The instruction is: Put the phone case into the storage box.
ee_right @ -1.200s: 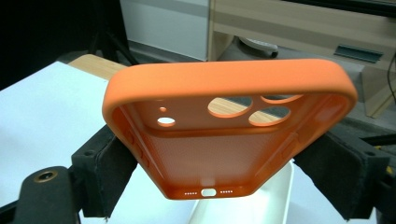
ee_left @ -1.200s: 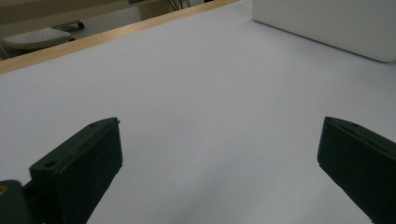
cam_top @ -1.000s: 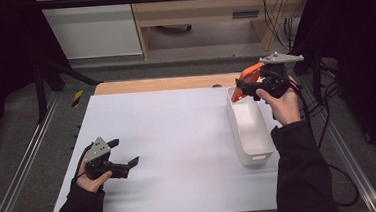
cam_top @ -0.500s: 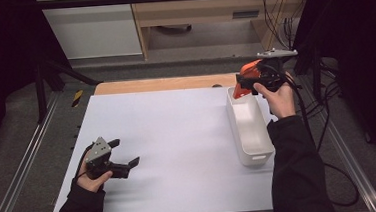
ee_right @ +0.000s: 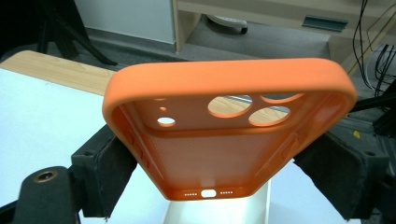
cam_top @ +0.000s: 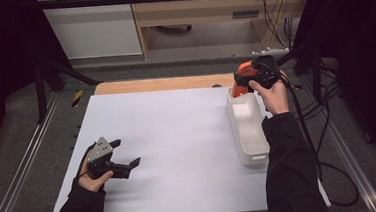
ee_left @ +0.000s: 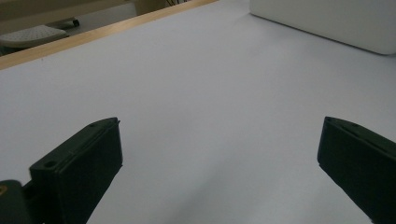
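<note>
Orange phone case [ee_right: 229,135] above white bin [cam_top: 248,127]

A white table [cam_top: 178,136] carries a white bin [cam_top: 247,127] near its right edge.

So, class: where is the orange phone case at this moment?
In the high view the orange phone case is at the far right, clamped in the right hand-held gripper just above the white bin's far end.

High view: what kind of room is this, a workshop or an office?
Probably a lab recording bench: a white table framed by metal rails, loose cables at the side, and a person working handheld grippers, the right gripper shut on an orange phone case.
</note>
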Demonstrator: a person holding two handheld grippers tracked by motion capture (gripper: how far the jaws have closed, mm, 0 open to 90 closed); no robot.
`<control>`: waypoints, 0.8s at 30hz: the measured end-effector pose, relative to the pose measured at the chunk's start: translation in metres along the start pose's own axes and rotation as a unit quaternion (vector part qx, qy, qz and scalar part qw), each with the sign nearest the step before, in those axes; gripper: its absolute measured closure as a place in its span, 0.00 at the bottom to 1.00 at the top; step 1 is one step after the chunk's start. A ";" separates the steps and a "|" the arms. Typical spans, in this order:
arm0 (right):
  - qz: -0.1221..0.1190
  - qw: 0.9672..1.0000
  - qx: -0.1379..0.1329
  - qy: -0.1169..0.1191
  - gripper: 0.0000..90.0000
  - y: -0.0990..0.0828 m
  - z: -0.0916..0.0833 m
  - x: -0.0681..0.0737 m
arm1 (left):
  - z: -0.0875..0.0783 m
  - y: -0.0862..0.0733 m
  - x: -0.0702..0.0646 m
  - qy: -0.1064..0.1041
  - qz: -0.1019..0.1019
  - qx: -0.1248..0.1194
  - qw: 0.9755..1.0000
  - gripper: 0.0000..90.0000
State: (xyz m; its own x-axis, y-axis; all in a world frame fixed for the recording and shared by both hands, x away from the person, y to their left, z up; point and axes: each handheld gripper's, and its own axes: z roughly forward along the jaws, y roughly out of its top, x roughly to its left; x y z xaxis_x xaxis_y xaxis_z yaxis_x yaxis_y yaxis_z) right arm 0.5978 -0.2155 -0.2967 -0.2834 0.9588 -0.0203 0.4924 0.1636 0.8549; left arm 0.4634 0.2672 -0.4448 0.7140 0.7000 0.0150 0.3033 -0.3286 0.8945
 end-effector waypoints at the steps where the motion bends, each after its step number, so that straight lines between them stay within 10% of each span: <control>1: 0.002 1.000 0.001 -0.003 0.17 0.000 0.001 0.000 | 0.000 0.000 0.000 0.000 0.000 0.000 1.000 0.00; 24: 0.026 0.999 0.023 -0.033 0.17 -0.005 0.032 -0.006 | 0.003 -0.001 -0.001 -0.003 0.004 0.006 1.000 0.00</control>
State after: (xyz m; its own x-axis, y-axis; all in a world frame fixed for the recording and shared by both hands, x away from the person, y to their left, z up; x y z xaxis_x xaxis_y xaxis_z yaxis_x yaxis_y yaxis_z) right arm 0.6230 -0.2143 -0.3179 -0.2018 0.9794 -0.0115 0.5436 0.1218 0.8305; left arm 0.4647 0.2647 -0.4473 0.7196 0.6941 0.0196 0.3056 -0.3420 0.8886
